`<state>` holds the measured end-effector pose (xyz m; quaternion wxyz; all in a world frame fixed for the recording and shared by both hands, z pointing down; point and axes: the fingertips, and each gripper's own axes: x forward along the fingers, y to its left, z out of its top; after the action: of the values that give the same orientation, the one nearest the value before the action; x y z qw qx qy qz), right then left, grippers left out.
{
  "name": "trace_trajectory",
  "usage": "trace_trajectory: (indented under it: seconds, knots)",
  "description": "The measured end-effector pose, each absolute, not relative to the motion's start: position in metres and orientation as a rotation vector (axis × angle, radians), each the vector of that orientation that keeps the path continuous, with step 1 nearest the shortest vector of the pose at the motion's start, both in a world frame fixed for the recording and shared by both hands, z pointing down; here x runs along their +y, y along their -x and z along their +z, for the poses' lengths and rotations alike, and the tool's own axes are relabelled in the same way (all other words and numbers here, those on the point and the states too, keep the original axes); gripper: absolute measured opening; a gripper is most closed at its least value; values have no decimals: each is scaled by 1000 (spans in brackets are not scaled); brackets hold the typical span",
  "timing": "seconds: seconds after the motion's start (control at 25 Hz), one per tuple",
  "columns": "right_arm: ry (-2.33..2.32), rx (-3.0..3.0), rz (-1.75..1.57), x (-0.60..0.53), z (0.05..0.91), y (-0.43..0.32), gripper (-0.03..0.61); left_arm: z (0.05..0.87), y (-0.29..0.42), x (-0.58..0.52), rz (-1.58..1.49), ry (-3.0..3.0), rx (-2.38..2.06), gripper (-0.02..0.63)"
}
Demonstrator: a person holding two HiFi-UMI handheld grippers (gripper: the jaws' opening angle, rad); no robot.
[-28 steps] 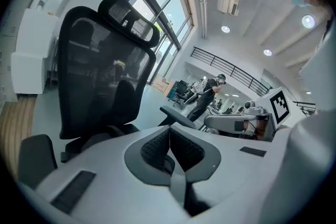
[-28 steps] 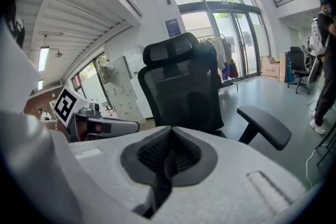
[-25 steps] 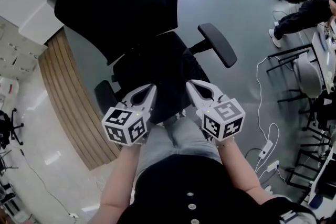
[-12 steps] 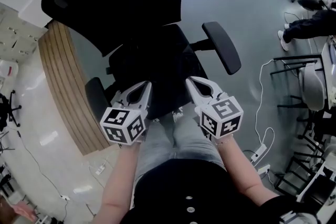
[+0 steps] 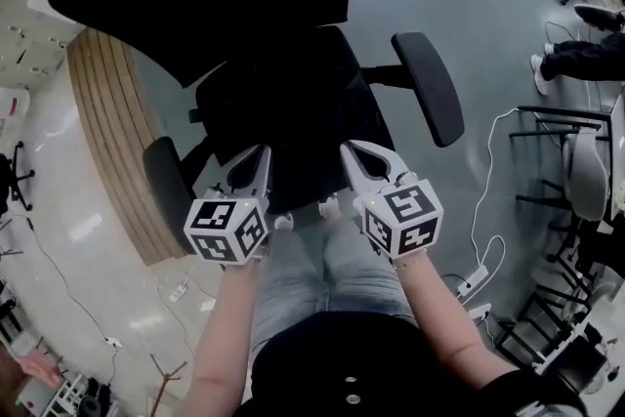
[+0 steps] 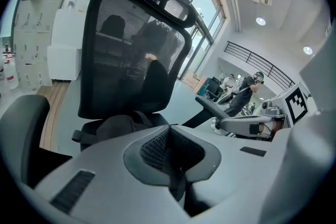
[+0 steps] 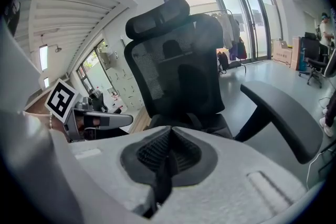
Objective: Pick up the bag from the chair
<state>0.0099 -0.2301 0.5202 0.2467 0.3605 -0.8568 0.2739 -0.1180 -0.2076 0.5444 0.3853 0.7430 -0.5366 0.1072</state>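
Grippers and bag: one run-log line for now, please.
left gripper: shut, empty | right gripper: shut, empty | bag: on chair, not gripped

Bag (image 6: 118, 126) on chair (image 5: 430, 98); left gripper (image 5: 261, 153), right gripper (image 5: 350, 149) abreast before it.

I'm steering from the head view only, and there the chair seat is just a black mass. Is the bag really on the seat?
Observer: It looks so. In the left gripper view a dark, rounded bag lies on the seat of the chair, at the foot of the mesh backrest.
Operator: Are the left jaws ready to take it?
Observer: Not yet. The left gripper has its jaws together, with nothing between them.
Operator: And the right?
Observer: In its own view, the right gripper also has its jaws together and empty, pointing at the seat.
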Motion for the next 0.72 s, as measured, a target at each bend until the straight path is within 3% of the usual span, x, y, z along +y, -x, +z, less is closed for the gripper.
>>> trace_trajectory:
  seconds: [0.32, 0.56, 0.6, 0.72]
  knots:
    - [-1013, -2261, 787, -234, 562, -27, 0, 588, 131, -211, 373, -1842, -1409, 31]
    - [-976, -2212, 769, -237, 594, -30, 8, 626, 146, -209, 401, -1732, -1447, 185]
    - [-965, -2203, 781, -237, 601, -29, 137, 632, 148, -209, 406, -1717, -1453, 209]
    - [-984, -2158, 777, -238, 622, -32, 161, 648, 154, -211, 405, -1678, -1462, 235]
